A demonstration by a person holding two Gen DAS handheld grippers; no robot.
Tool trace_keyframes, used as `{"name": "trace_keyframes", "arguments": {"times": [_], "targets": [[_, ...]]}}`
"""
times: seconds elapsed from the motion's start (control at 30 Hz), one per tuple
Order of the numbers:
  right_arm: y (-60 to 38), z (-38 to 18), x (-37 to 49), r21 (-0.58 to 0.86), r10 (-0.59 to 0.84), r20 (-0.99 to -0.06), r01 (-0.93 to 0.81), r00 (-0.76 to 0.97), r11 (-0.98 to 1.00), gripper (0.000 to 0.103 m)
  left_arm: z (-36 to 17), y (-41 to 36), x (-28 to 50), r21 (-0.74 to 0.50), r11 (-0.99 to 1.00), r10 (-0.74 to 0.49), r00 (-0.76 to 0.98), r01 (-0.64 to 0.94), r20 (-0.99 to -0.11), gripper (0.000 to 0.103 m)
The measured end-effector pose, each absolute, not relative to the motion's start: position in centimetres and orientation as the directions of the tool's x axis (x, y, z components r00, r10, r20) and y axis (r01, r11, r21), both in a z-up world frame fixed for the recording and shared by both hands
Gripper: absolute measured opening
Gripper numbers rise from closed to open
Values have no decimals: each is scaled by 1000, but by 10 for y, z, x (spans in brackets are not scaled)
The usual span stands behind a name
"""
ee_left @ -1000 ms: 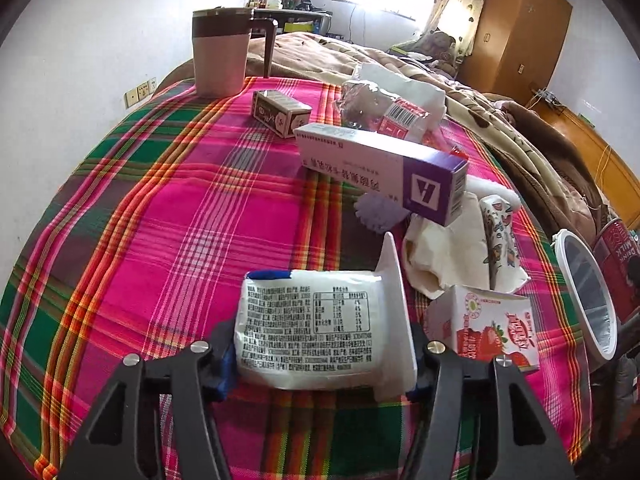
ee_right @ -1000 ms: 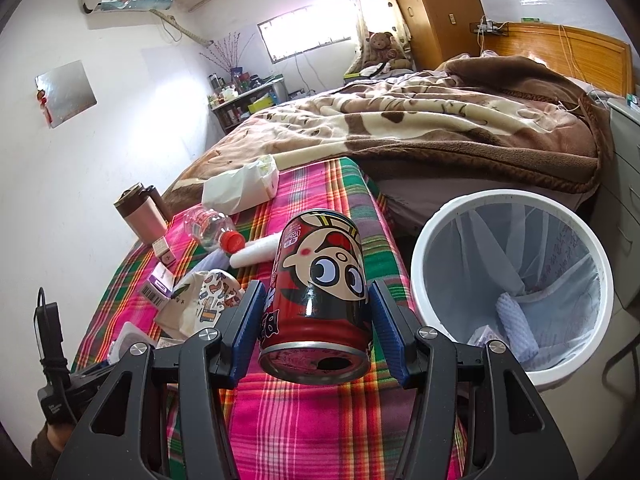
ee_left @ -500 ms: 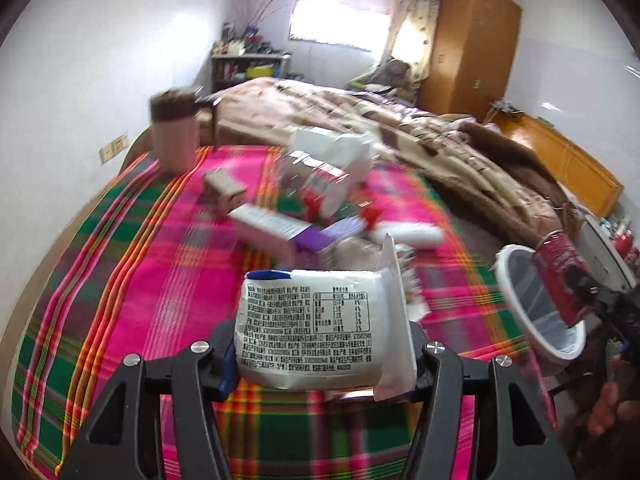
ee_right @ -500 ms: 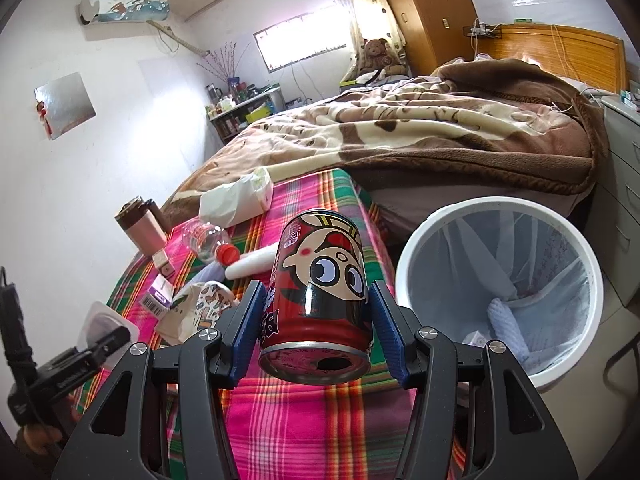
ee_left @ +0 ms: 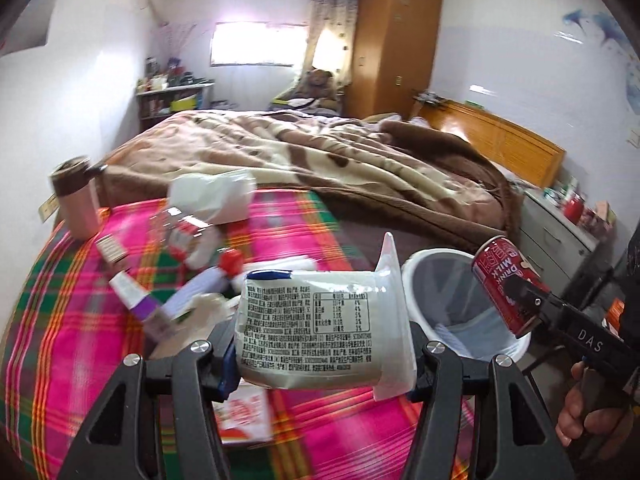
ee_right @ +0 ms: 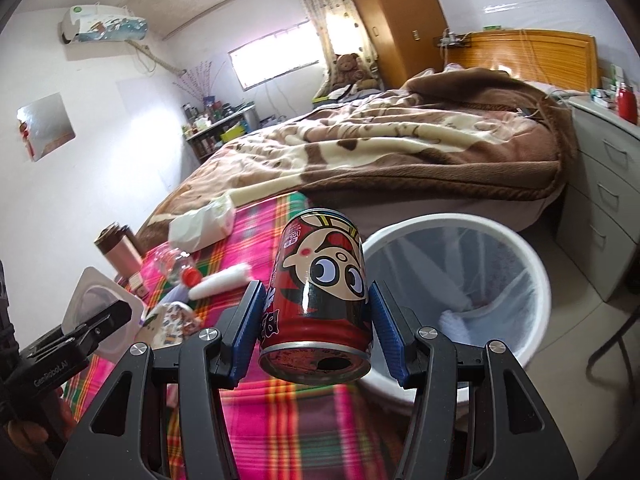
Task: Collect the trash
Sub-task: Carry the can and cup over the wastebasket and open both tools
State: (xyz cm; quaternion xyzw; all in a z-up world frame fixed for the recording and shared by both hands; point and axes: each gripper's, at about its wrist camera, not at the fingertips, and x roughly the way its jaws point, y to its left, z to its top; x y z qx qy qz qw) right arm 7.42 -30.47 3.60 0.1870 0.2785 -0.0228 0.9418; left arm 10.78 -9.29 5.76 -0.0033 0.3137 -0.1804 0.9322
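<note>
My left gripper [ee_left: 320,354] is shut on a white yoghurt cup [ee_left: 316,326] with a printed label, held above the plaid tablecloth [ee_left: 80,340]. My right gripper [ee_right: 316,328] is shut on a red drink can [ee_right: 318,304] with a cartoon face, its opened end toward the camera. The white trash bin [ee_right: 516,264] with a clear liner stands on the floor just right of the can. In the left wrist view the bin [ee_left: 424,264] sits behind the cup, and the red can [ee_left: 502,280] hangs over its right rim. The left gripper with the cup [ee_right: 92,312] shows at the left of the right wrist view.
On the table lie a purple-ended box [ee_left: 136,298], a clear bottle with a red cap [ee_left: 188,236], a white bag [ee_left: 212,196], a strawberry carton [ee_left: 244,412] and a brown mug [ee_left: 76,200]. A bed with a brown blanket [ee_right: 400,152] stands behind; grey drawers [ee_right: 604,200] at right.
My left gripper rose and swung right with the cup, bringing the bin and the other gripper into its view. The right gripper carried the can slightly closer to the bin.
</note>
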Motion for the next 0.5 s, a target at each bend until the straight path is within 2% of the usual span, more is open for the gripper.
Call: {"name": "trace_keyframes", "arguments": {"times": [0.5], "targets": [[-357,22,75,313,-43,-571,266,820,912,55,51,-192,116,-125,845,-486,648,520,-586,62]]}}
